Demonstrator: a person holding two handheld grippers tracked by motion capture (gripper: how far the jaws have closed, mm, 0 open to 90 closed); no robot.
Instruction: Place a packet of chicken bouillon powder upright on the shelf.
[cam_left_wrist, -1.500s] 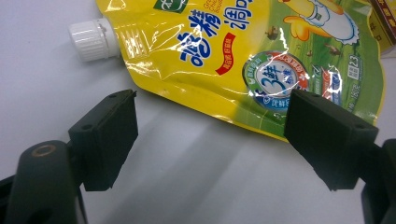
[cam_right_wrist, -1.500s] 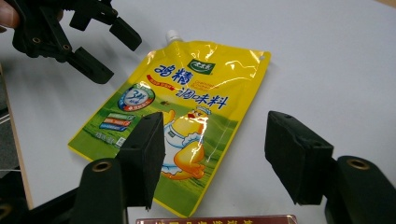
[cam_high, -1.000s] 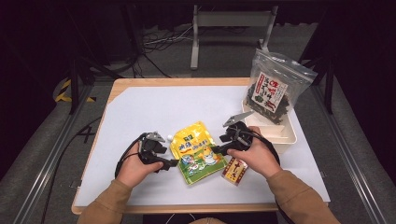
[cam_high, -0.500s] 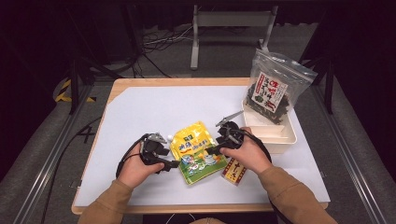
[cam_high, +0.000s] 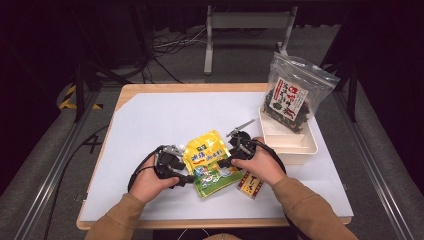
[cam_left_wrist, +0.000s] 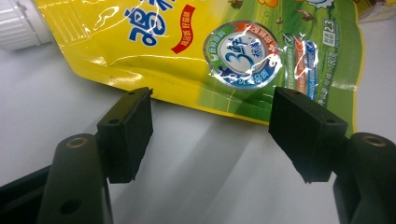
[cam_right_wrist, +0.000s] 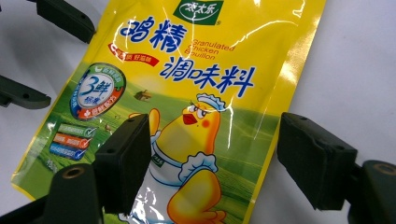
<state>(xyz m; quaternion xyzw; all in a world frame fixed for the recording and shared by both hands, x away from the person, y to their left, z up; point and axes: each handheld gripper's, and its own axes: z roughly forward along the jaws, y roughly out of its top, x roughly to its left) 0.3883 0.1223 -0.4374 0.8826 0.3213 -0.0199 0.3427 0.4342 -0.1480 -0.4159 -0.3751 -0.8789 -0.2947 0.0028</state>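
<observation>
Yellow pouch: glossy yellow-and-green plastic seasoning pouch with a white screw cap (cam_high: 211, 162), lying flat, print side up, on the white-covered table (cam_high: 160, 115), near its front edge and between the two hands.
Material: thin, shiny film, creased and throwing glare; I judge it slick for flat pads and soft enough to buckle.
Weight: granulated bouillon, by the label; likely light to middling, and the contents would slump toward the low end once lifted.
Fragility: low; a pinch should not hurt it, though a hard squeeze may crumple the film.
Left tongs (cam_left_wrist: 210, 135): released, jaws spread just off the pouch's long edge, nothing between them; they have just been closing a little.
Right tongs (cam_right_wrist: 215, 161): released, spread wide, having just been opening; one pad over the printed chick, the other beyond the pouch's edge. Whether that pad touches the film is hard to tell.
Where to grip: the flat sealed side seams, or the stiffer corner beside the white cap (cam_left_wrist: 18, 23); the bulging middle would probably slide.
Neighbours: small red-and-yellow packet (cam_high: 251, 183) just beside the pouch's lower right corner; white divided tray (cam_high: 300, 147) holding a clear bag of dark dried food (cam_high: 295, 95), well apart.
</observation>
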